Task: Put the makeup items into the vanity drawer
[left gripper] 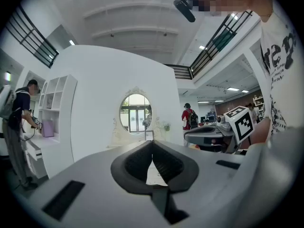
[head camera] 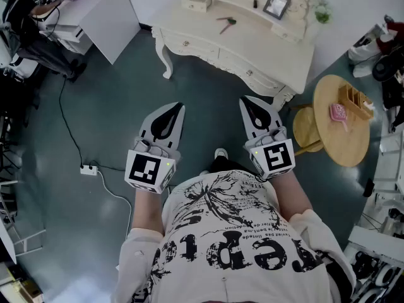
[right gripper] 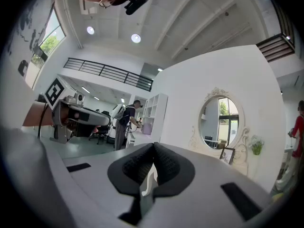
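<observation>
The cream vanity [head camera: 208, 43] stands ahead of me with its front drawers closed. On its top lie a makeup brush [head camera: 226, 23], a small dark item [head camera: 255, 4], a small box [head camera: 197, 2] and a picture frame [head camera: 276, 4]. My left gripper [head camera: 179, 107] and right gripper [head camera: 243, 100] hang side by side over the floor, short of the vanity, both shut with nothing in them. In the left gripper view the shut jaws [left gripper: 152, 144] point at the oval mirror [left gripper: 136, 112]. The right gripper view shows its jaws [right gripper: 153, 147] closed and the mirror [right gripper: 220, 122] to the right.
A round wooden side table [head camera: 328, 137] at the right carries a pink item [head camera: 339, 113] and a wooden organiser [head camera: 355, 101], with a stool [head camera: 306, 130] beside it. A power strip [head camera: 88, 169] and cable lie on the floor at left. A white shelf unit [head camera: 107, 11] stands at the back left.
</observation>
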A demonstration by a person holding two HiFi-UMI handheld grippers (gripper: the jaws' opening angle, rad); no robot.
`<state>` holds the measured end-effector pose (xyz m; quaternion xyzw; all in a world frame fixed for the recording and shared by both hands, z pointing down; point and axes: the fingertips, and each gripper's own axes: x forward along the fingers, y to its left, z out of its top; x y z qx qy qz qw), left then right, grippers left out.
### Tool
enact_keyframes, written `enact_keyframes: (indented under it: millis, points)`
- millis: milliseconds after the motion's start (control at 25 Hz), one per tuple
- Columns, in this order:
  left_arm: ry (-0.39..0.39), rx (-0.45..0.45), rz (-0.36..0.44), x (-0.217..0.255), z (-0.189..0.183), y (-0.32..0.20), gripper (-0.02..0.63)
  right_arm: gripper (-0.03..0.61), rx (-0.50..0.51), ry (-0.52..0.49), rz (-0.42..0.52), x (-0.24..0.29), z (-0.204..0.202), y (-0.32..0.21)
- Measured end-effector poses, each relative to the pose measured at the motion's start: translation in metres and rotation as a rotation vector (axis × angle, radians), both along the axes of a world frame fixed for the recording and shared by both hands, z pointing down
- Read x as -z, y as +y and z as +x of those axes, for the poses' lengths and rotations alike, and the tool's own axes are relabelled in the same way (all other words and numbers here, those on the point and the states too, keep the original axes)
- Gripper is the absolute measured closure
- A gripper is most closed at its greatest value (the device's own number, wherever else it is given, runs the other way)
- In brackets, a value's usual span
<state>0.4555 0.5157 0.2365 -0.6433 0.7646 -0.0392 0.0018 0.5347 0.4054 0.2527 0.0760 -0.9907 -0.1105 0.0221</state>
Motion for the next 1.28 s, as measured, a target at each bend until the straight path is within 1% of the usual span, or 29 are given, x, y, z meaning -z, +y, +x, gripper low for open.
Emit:
enact_keyframes:
  millis: [480, 600, 640, 720, 760, 840, 1080, 1160, 1280]
  points:
    - [0.01, -0.008, 0.012, -0.003, 0.002, 0.015, 0.6, 0.568, -0.018, -0.008, -0.021, -0.003, 0.005, 0.014]
    - [0.013, -0.007, 0.014, -0.007, -0.002, 0.013, 0.6, 0.566, -0.029, -0.047, -0.043, -0.001, 0.002, 0.011]
    - [0.015, -0.006, 0.013, -0.009, -0.003, 0.012, 0.6, 0.526, -0.034, -0.063, -0.049, -0.001, -0.001, 0.008]
    - [0.019, -0.002, 0.007, -0.013, -0.008, 0.009, 0.6, 0.203, -0.021, -0.076, -0.058, -0.001, -0.009, 0.005]
    - [0.02, 0.0, 0.003, -0.014, -0.01, 0.008, 0.6, 0.155, -0.019, -0.078, -0.06, -0.002, -0.013, 0.001]
    - [0.02, 0.007, -0.004, -0.017, -0.016, 0.004, 0.6, 0.129, -0.029, -0.084, -0.066, -0.003, -0.022, -0.008]
    - [0.012, 0.052, -0.032, -0.026, -0.053, -0.019, 0.6, 0.13, -0.012, -0.058, -0.113, -0.016, -0.067, -0.045]
    - [0.013, 0.063, -0.038, -0.03, -0.071, -0.034, 0.6, 0.13, -0.004, -0.052, -0.119, -0.021, -0.088, -0.063]
    - [0.01, 0.085, -0.047, -0.034, -0.11, -0.064, 0.6, 0.13, 0.003, -0.037, -0.132, -0.028, -0.128, -0.099]
